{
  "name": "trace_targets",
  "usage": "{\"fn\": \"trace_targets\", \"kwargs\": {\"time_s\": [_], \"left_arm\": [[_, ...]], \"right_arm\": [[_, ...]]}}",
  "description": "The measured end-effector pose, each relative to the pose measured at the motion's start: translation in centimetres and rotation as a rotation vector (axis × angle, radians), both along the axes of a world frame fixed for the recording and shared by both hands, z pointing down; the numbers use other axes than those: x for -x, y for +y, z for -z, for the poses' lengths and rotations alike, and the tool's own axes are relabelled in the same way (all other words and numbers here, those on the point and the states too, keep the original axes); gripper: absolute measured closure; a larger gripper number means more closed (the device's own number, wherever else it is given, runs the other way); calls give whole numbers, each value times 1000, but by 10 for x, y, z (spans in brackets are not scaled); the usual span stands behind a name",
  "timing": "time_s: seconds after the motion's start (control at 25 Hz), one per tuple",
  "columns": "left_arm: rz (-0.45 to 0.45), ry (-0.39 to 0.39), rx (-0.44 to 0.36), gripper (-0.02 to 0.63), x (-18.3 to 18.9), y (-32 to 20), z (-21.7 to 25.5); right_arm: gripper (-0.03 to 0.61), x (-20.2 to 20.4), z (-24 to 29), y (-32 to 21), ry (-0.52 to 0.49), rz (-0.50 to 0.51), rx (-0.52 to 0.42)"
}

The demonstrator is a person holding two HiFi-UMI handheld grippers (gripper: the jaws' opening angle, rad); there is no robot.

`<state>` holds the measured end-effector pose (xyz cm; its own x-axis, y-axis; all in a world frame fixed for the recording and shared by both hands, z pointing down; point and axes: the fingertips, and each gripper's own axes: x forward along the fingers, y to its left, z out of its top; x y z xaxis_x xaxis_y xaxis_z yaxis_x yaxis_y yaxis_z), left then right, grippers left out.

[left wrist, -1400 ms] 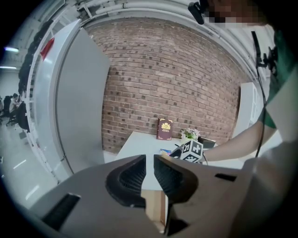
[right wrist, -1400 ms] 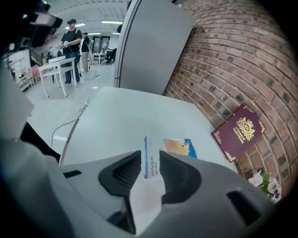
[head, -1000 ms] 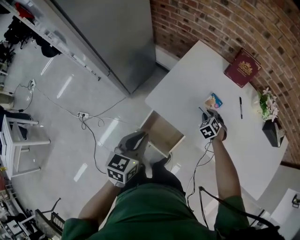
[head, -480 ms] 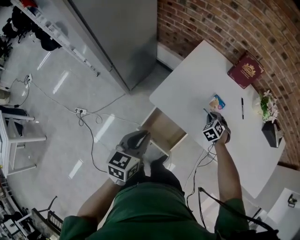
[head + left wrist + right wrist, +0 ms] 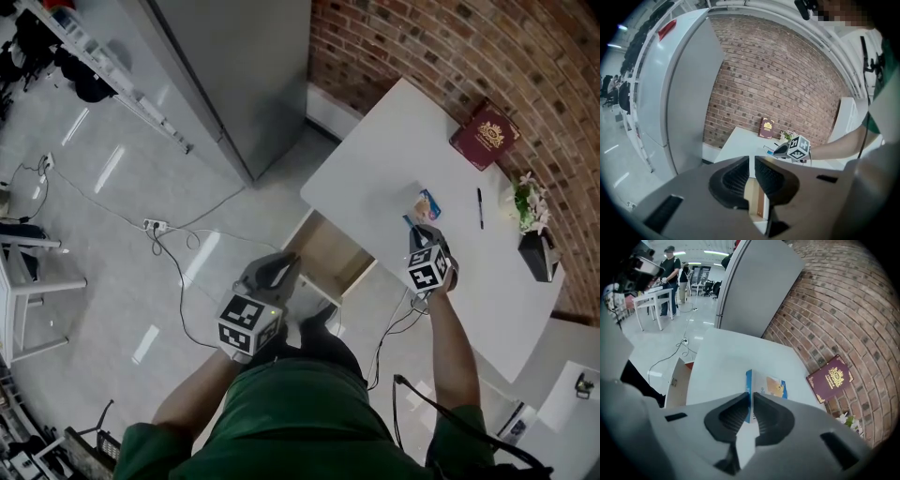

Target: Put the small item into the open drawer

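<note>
Right claw (image 5: 751,401): we're closing it on the small packet (image 5: 768,385), near end between the jaws, packet on the white table (image 5: 375,169). Left claw (image 5: 751,161) nearly closed, empty, beside the open drawer (image 5: 328,258).

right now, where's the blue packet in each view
head view: packet on the table, at the tips of the right tool.
left gripper view: tiny blue sliver just left of the right tool, hard to make out.
right gripper view: centre, on edge between that tool's closing jaws.
shared landmark: red book at the table's far edge.
</note>
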<state>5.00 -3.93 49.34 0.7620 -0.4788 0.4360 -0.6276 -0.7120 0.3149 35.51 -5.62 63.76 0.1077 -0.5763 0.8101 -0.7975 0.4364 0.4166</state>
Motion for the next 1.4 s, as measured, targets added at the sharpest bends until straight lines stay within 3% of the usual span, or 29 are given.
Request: {"fn": "trace_targets", "kwargs": {"time_s": [0.44, 0.64, 0.8, 1.0, 1.4], "left_arm": [[-47, 23, -1, 586, 23, -4, -2], [-42, 21, 11, 586, 43, -3, -11], [-27, -6, 32, 586, 68, -4, -31], [6, -24, 73, 586, 97, -2, -53], [47, -83, 122, 586, 127, 4, -94]], "right_arm": [[543, 70, 55, 15, -80, 30, -96], [543, 121, 68, 26, -124, 95, -117], [543, 175, 74, 36, -226, 170, -121], [543, 245, 73, 53, -312, 308, -91], [543, 293, -1, 79, -442, 317, 84]]}}
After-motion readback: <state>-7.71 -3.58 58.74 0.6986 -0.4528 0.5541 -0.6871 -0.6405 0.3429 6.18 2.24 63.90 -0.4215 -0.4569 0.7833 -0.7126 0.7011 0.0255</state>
